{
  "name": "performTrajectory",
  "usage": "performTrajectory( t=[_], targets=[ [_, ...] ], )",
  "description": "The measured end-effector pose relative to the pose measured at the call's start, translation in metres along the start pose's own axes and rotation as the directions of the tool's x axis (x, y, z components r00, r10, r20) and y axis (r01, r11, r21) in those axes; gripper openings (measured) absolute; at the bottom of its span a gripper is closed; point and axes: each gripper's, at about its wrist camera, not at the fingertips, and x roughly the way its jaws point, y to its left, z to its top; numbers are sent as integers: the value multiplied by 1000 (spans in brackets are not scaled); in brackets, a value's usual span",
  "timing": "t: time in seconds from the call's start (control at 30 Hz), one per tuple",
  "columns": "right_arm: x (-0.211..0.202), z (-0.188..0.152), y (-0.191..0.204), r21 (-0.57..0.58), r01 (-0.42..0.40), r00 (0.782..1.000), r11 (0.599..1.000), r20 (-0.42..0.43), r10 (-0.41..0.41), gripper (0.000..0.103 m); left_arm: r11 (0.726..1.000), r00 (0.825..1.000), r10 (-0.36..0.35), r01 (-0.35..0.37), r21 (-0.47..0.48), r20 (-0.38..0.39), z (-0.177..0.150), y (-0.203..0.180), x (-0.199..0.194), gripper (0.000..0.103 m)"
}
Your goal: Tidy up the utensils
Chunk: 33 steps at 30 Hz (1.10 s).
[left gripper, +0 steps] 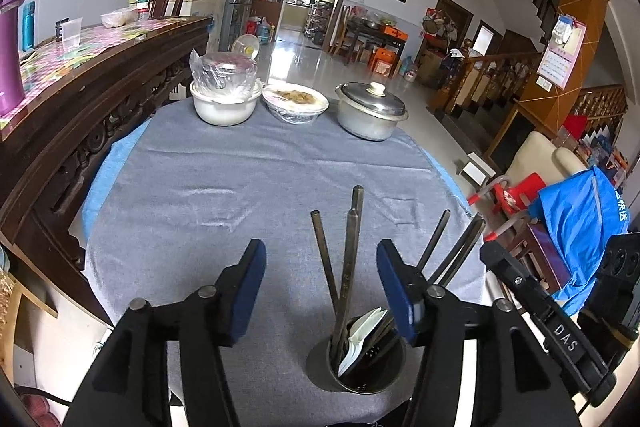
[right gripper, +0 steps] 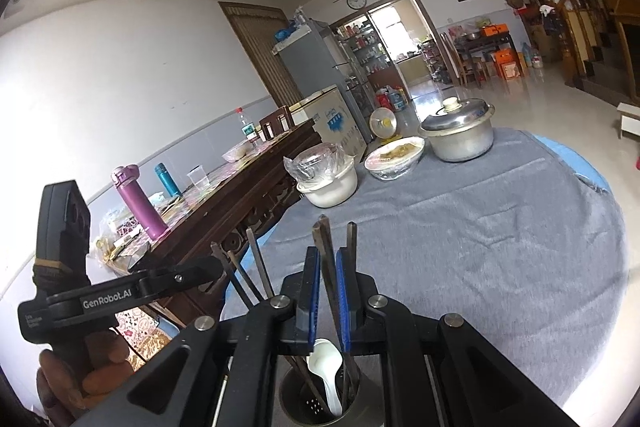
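The right tongs (right gripper: 328,291) are closed on a pair of dark chopsticks (right gripper: 326,259) that stand in the metal holder (right gripper: 292,403). The blue pads (right gripper: 313,291) press both sides of the shafts, with the square upper ends projecting above the pads toward 12 o'clock. The long axis of the gripped pair runs almost vertically, from the holder mouth at 6 o'clock up through the pads, tilted slightly toward 11 o'clock at the top.

The left tongs (left gripper: 322,287) are spread wide and hold nothing. In the left wrist view the holder (left gripper: 320,371) sits low between the two fingers, closer to the right-hand pad (left gripper: 394,291), at roughly 5 o'clock from the midpoint.

The holder also contains a white spoon (right gripper: 328,363) and further chopsticks (right gripper: 248,267) leaning toward 11 o'clock. It stands on the grey-clothed surface (left gripper: 240,187), near the front edge. A lidded pot (left gripper: 370,111) and two covered bowls sit well apart at the far edge.

Judgement: the right tongs are the engaged tool. Any lift or seating of the gripped pair should follow the shaft axis, straight up or down, so the lower ends clear the spoon and the holder rim. Whether the tips touch the holder floor cannot be determined.
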Motion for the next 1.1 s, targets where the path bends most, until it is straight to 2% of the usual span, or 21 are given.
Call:
performTrajectory(
  t=[0.07,0.13,0.3,0.57,0.6,0.67,0.7,1.0,1.1],
  targets=[
    [0,1,-2,7,4,1000,1000,3,-4,22,1000,1000,10,-10,3,4,-1,0,-1,64],
    [-1,1,-2,10,8,1000,1000,8,-8,26,1000,1000,24,-24,9,5,-2,0,-1,65],
    [-3,2,-1,4,21,1000,1000,12,-21,26,998,999,48,-48,28,12,-5,1,-3,71],
    [-12,1,1,-2,43,999,999,19,-42,27,991,992,105,-111,77,74,-12,-2,-19,81],
    [-14,0,1,-2,46,999,999,18,-46,29,990,991,112,-118,81,79,-12,-1,-21,82],
    [-17,-2,1,-1,54,998,999,16,-54,43,989,989,117,-124,83,87,-14,2,-25,85],
    [-19,-3,1,-2,60,998,998,18,-60,46,988,989,121,-128,84,90,-16,4,-27,87],
    [-32,-16,10,-50,131,991,990,12,-130,47,965,968,227,-238,108,105,-32,6,-38,89],
    [-36,-20,17,-80,153,988,985,5,-153,47,953,956,269,-281,113,116,-37,5,-43,91]
  ],
)
